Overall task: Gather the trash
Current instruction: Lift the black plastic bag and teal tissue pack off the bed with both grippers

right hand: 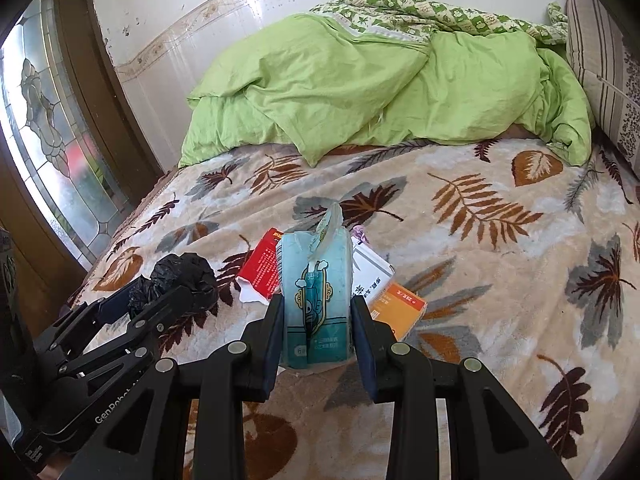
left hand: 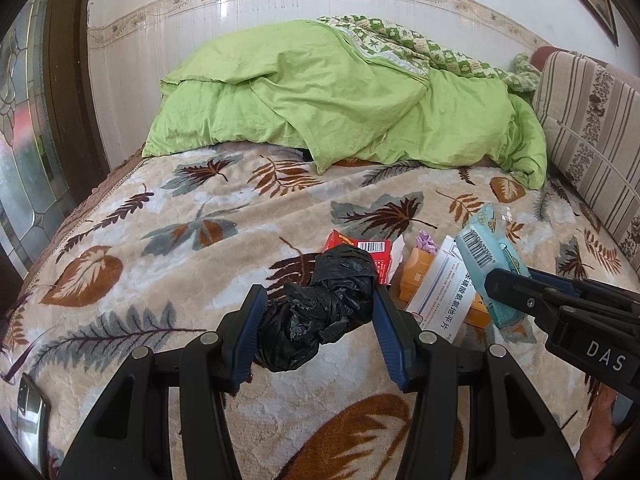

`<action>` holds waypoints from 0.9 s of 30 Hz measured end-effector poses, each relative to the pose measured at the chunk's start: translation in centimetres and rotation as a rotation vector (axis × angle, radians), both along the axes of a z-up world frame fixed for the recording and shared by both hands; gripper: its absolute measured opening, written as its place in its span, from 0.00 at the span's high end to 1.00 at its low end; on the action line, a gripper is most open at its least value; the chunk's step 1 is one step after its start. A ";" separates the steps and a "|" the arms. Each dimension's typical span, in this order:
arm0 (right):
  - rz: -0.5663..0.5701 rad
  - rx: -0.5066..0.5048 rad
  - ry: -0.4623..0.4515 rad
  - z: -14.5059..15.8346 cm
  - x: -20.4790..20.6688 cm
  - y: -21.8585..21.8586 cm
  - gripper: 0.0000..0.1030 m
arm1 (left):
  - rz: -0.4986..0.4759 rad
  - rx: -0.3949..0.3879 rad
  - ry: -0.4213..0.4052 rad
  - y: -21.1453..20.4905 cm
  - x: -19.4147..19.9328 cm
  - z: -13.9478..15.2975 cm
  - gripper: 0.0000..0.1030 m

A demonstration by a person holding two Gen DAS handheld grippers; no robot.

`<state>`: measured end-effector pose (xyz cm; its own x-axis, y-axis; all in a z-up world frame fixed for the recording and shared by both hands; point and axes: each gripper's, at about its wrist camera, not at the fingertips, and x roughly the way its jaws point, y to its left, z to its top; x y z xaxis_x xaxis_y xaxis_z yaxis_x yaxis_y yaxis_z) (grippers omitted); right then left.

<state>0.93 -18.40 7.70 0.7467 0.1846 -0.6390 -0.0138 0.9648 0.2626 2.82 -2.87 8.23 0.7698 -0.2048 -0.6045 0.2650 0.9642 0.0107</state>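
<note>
My left gripper (left hand: 318,304) is shut on a crumpled black plastic bag (left hand: 320,312), held just above the leaf-patterned blanket (left hand: 160,272). My right gripper (right hand: 316,312) is shut on a light blue tissue packet (right hand: 316,292), which also shows in the left wrist view (left hand: 486,258). On the blanket behind them lie a red packet (left hand: 362,250), a white medicine box (left hand: 440,288) and an orange box (right hand: 400,306). The black bag also shows at the left of the right wrist view (right hand: 180,276).
A rumpled green duvet (left hand: 340,100) is piled at the head of the bed. A striped cushion (left hand: 592,132) stands at the right. A phone (left hand: 30,416) lies at the blanket's left edge. A stained-glass door (right hand: 48,140) is at the left.
</note>
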 end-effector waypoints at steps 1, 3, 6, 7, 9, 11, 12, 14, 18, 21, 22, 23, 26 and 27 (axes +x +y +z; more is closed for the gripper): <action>-0.001 0.001 0.000 0.0 0.0 0.0 0.66 | 0.001 0.000 -0.001 0.1 0.0 0.0 0.50; -0.001 0.001 0.001 0.0 0.0 0.0 0.66 | 0.002 0.000 -0.001 0.2 0.0 0.0 0.50; 0.000 0.000 0.000 0.0 0.1 0.0 0.66 | 0.004 0.001 -0.004 0.2 0.0 0.0 0.50; -0.001 0.000 -0.001 0.0 0.1 0.0 0.66 | 0.003 0.002 -0.004 0.3 0.0 0.0 0.50; -0.002 0.002 -0.002 0.0 0.1 0.0 0.66 | 0.004 0.002 -0.004 0.3 0.0 0.1 0.50; -0.004 0.001 -0.002 0.0 0.1 0.0 0.66 | 0.003 0.001 -0.005 0.2 0.0 0.1 0.50; -0.005 0.001 -0.003 -0.1 0.1 0.0 0.66 | 0.003 0.002 -0.007 0.2 0.0 0.1 0.50; -0.005 0.002 -0.003 -0.1 0.1 0.0 0.66 | 0.003 0.004 -0.011 0.3 -0.1 0.1 0.50; -0.007 0.004 0.000 -0.1 0.1 -0.1 0.66 | 0.003 0.007 -0.011 0.3 -0.1 0.1 0.50; -0.007 0.005 0.000 -0.1 0.1 -0.1 0.66 | 0.003 0.008 -0.010 0.3 -0.1 0.1 0.50; -0.008 0.004 -0.001 -0.1 0.1 -0.1 0.66 | 0.004 0.008 -0.011 0.2 -0.1 0.2 0.50; -0.008 0.003 -0.001 -0.1 0.1 -0.1 0.66 | 0.006 0.009 -0.012 0.2 -0.2 0.2 0.50; -0.009 0.003 0.001 -0.1 0.1 -0.1 0.66 | 0.005 0.009 -0.011 0.2 -0.2 0.1 0.50; -0.010 0.002 0.001 -0.1 0.1 -0.1 0.66 | 0.005 0.010 -0.012 0.2 -0.2 0.2 0.50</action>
